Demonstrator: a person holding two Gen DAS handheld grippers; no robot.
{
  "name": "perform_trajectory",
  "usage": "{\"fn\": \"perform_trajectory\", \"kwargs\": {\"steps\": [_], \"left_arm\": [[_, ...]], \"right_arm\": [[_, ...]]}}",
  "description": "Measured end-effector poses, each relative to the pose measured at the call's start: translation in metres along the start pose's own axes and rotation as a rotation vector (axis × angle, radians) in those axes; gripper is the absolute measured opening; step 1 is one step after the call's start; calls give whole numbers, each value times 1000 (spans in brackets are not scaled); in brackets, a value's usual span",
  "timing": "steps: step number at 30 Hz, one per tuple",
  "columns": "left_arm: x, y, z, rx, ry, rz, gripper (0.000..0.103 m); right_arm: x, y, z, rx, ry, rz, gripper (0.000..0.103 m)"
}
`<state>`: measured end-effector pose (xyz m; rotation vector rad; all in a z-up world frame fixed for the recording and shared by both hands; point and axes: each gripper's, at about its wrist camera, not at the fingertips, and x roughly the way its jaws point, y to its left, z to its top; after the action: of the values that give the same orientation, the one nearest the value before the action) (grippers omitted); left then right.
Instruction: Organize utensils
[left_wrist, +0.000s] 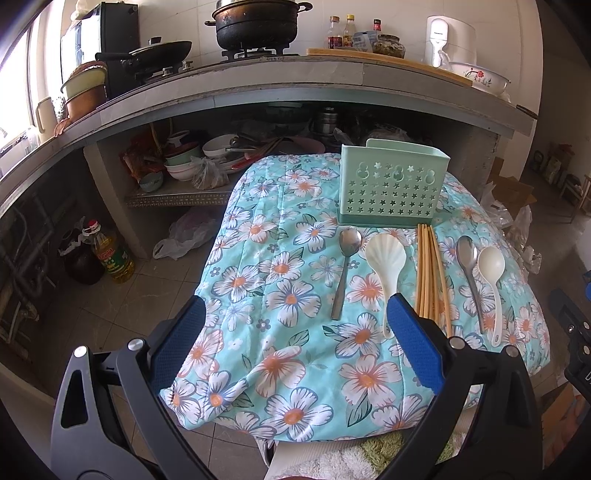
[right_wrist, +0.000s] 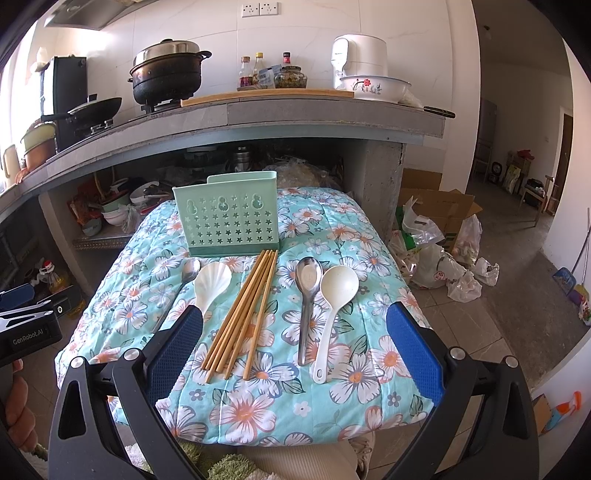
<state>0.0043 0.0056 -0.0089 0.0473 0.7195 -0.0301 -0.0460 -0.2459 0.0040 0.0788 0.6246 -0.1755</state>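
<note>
A mint green perforated utensil holder (left_wrist: 392, 186) (right_wrist: 227, 219) stands upright at the back of a floral-covered table (left_wrist: 280, 332) (right_wrist: 280, 402). In front of it lie, left to right, a metal spoon (left_wrist: 345, 266) (right_wrist: 190, 271), a white shell-shaped spoon (left_wrist: 386, 269) (right_wrist: 211, 282), a bundle of wooden chopsticks (left_wrist: 430, 269) (right_wrist: 247, 310), a second metal spoon (left_wrist: 471, 273) (right_wrist: 307, 299) and a white ladle-shaped spoon (left_wrist: 493, 284) (right_wrist: 334, 302). My left gripper (left_wrist: 295, 317) is open and empty above the table's near left part. My right gripper (right_wrist: 295, 325) is open and empty, above the chopsticks and right-hand spoons.
A grey kitchen counter (left_wrist: 288, 79) (right_wrist: 295, 114) overhangs the table's far side, carrying pots, bottles and a bowl. Dishes crowd the shelf below (left_wrist: 207, 158). An oil bottle (left_wrist: 110, 254) stands on the floor at left. Plastic bags and a cardboard box (right_wrist: 439, 229) lie at right.
</note>
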Motion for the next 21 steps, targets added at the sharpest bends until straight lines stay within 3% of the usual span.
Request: {"fn": "perform_trajectory", "kwargs": {"steps": [21], "left_arm": [[1,3,-2,1,6,-2,95]], "right_arm": [[2,0,-1,4,12,3,97]]}}
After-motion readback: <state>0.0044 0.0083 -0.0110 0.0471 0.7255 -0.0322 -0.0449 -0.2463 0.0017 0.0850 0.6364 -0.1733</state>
